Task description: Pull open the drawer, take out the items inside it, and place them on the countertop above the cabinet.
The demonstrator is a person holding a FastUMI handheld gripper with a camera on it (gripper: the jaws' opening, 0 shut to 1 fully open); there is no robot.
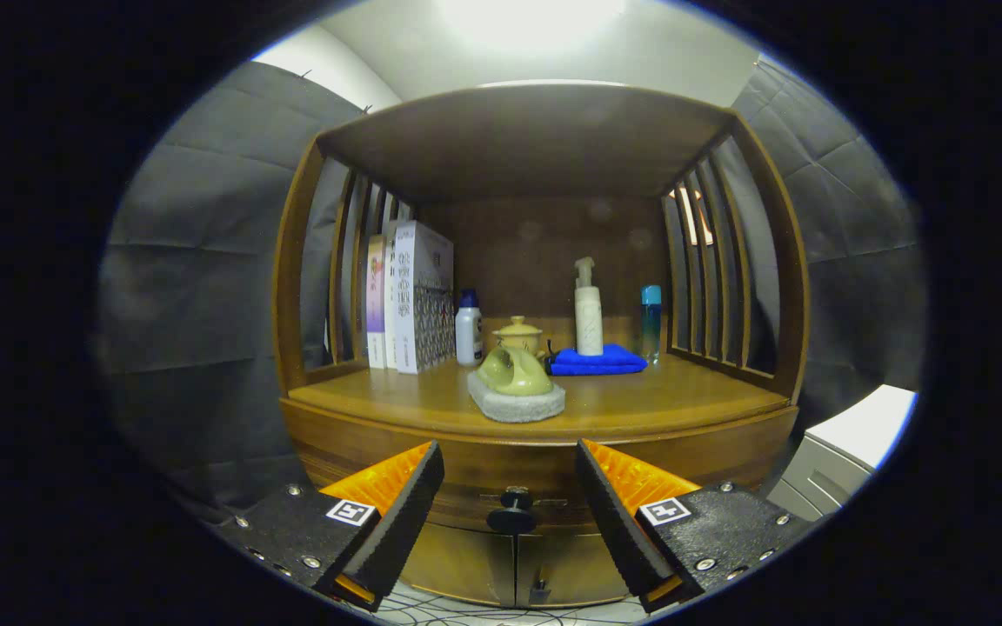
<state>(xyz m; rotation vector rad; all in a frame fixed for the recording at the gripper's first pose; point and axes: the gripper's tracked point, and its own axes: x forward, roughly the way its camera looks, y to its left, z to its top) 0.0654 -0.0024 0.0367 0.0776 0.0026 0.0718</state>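
Item 1: my gripper, fingers spread wide and holding nothing. It faces the cabinet front squarely, one finger on either side of the drawer knob.

Item 2: drawer, closed, a wide band just under the table edge; its long axis runs left to right across my view, its face turned toward me. The dark round knob sits at its middle, pointing straight at me, in the gap between the fingers and touching neither.

Item 3: table, the wooden top of the cabinet, roofed by a shelf with slatted sides.

Item 4: on the table, nearest the front edge, a grey sponge block with a yellow-green piece lying on it.

Item 5: behind that, a small yellow lidded pot.

Item 6: at left, upright books leaning against the slats; beside them a white bottle with a blue cap.

Item 7: at right, a folded blue cloth carrying a white pump bottle; a blue-capped clear bottle stands just beside it.

Item 8: two cabinet doors under the drawer, shut. I cannot see the drawer's contents.
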